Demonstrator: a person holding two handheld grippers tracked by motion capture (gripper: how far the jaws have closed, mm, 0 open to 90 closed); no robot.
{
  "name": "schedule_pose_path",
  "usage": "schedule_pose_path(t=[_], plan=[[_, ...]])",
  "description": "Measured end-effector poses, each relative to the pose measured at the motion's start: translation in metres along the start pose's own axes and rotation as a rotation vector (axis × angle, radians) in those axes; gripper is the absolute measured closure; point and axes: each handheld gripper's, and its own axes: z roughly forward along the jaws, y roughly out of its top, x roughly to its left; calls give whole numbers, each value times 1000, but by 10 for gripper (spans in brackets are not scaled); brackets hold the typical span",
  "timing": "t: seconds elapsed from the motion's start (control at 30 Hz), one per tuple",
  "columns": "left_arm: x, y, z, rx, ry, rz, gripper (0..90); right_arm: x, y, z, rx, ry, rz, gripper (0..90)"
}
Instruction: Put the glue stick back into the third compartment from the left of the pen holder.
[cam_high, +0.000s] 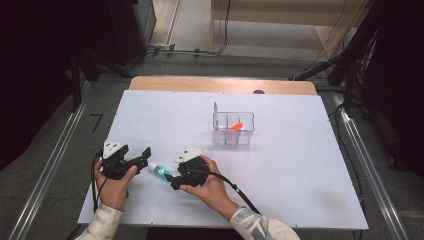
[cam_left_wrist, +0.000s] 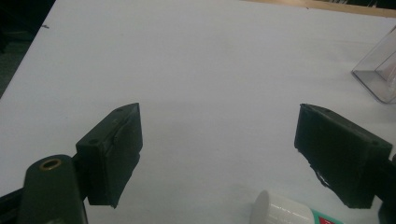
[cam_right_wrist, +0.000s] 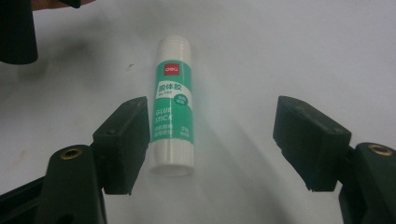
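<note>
A white glue stick with a green label lies flat on the white table, between the two hands. My right gripper stands open around its near end; the stick lies close beside the left jaw, and the pads do not press on it. In the high view the glue stick lies just left of my right gripper. My left gripper is open with nothing between its jaws, and the stick's white cap shows low down near its right jaw. In its own view the left gripper faces bare table.
A clear plastic box with a small orange thing inside stands past the table's middle; its corner shows at the right of the left gripper view. A wooden strip runs along the far edge.
</note>
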Motion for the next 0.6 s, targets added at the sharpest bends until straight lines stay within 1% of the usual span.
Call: schedule_pose_path(t=[0.17, 0.2, 0.33, 0.43, 0.6], plan=[[0, 0, 0, 0, -1, -1, 156, 5, 0, 7, 11, 0, -23, 259], [0, 0, 0, 0, -1, 0, 155, 6, 0, 8, 15, -6, -24, 260], [0, 0, 0, 0, -1, 1, 156, 8, 0, 12, 25, -7, -34, 265], [-1, 0, 0, 1, 1, 0, 155, 8, 1, 16, 28, -7, -51, 273], [0, 0, 0, 2, -1, 1, 155, 10, 1, 20, 41, -11, -61, 295]])
